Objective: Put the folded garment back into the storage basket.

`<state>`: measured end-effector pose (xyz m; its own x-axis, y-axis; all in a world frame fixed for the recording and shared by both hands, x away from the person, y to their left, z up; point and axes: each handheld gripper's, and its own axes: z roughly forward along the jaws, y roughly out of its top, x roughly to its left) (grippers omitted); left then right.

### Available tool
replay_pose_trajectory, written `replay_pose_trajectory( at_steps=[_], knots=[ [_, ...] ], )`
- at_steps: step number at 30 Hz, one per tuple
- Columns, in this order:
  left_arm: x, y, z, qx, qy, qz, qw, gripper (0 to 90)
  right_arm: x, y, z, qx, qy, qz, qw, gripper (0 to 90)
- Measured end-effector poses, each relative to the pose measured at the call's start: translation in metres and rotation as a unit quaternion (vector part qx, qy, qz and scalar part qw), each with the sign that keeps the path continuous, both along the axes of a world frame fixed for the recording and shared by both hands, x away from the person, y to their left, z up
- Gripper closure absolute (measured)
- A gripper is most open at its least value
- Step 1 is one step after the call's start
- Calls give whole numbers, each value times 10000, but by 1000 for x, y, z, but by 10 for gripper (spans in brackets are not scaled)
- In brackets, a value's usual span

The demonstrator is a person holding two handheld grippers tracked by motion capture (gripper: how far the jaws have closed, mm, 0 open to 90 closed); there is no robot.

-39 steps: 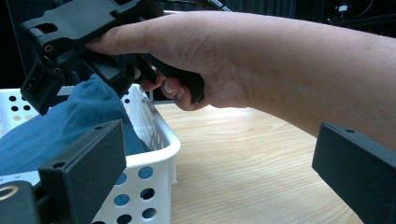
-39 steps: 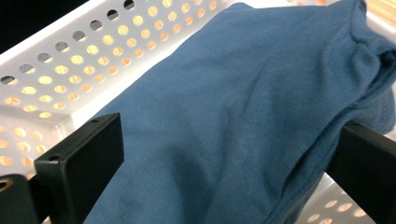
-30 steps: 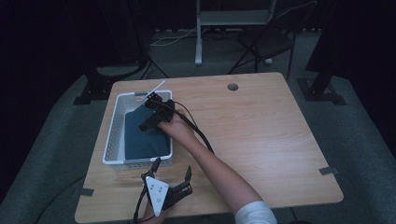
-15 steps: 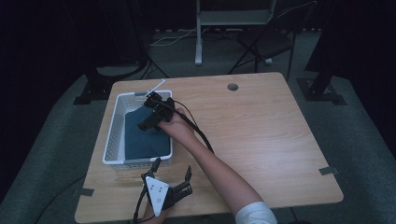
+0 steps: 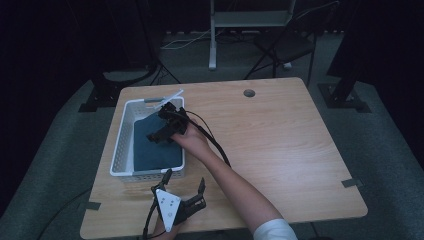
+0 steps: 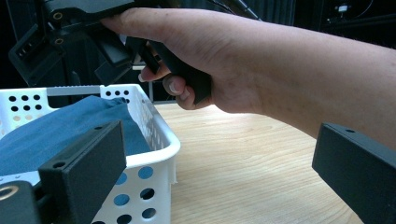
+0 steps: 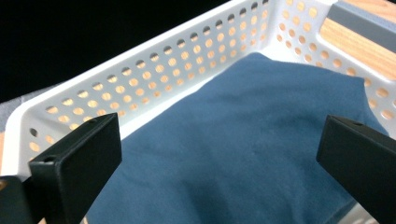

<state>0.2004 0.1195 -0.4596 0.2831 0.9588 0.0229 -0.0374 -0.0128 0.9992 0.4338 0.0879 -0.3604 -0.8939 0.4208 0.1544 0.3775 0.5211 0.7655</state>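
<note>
A folded dark blue cloth point(image 5: 156, 147) lies inside a white perforated basket point(image 5: 121, 145) on the left of the wooden table. My right gripper point(image 5: 160, 131), held by a hand, hovers just over the cloth's far part. In the right gripper view it point(image 7: 219, 149) is open, with the blue cloth point(image 7: 233, 140) below the jaws and nothing between them. My left gripper point(image 5: 185, 177) rests open near the table's front edge, just in front of the basket. Its own view has the left gripper point(image 6: 219, 172) facing the basket corner point(image 6: 156, 144), the cloth point(image 6: 60, 130) and the forearm point(image 6: 289, 74).
The wooden table point(image 5: 290, 150) stretches bare to the right of the basket, with a round cable hole point(image 5: 249, 93) near its far edge. A thin white strip point(image 5: 167, 97) lies at the basket's far rim. Stands and a chair point(image 5: 285, 45) sit on the floor beyond the table.
The right gripper has shifted very slightly toward the near side above the cloth. The left gripper and the basket have stayed put.
</note>
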Motion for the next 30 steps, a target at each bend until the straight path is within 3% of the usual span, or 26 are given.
replay_pose_trajectory(
  at_steps=[9,21,30],
  knots=[
    [0,0,0,-3,-3,-1,10000,42,-7,-9,0,497,-225,49,9985,0],
    [0,0,0,-1,-4,-1,10000,42,-19,-23,8,1065,-630,310,9918,1],
    [0,0,0,-2,-12,-3,10000,43,-26,-31,16,1054,-848,257,9905,1]
  ],
)
